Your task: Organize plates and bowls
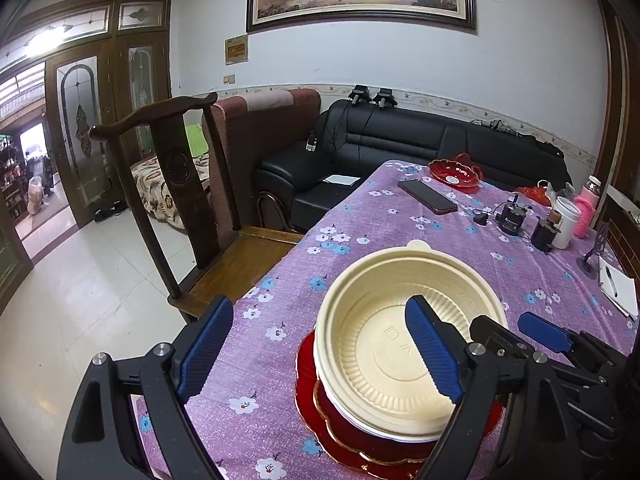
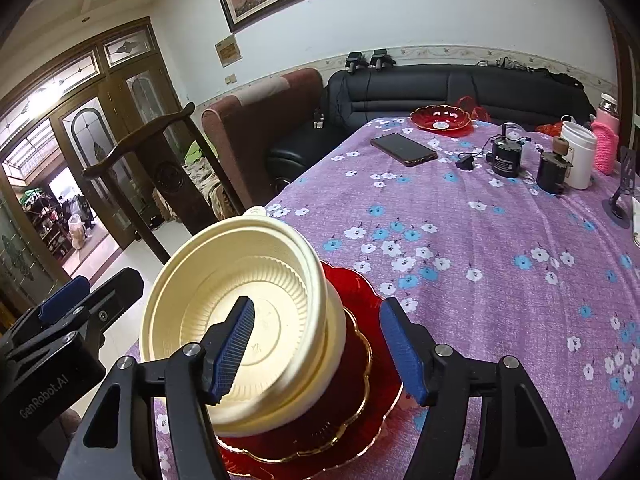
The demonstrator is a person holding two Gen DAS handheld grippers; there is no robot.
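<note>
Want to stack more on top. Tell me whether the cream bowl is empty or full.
Empty. The cream bowl shows its bare ribbed floor and embossed marks in both views, nothing inside. It sits upright atop the red plates.

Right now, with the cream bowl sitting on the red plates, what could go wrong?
1. The cream bowl looks tilted on the stack, so a nudge might tip it.
2. One finger of the right gripper sits inside the bowl; pulling back carelessly could drag it along.
3. The red plates lie near the table edge beside the chair, so a push could send them over.
</note>
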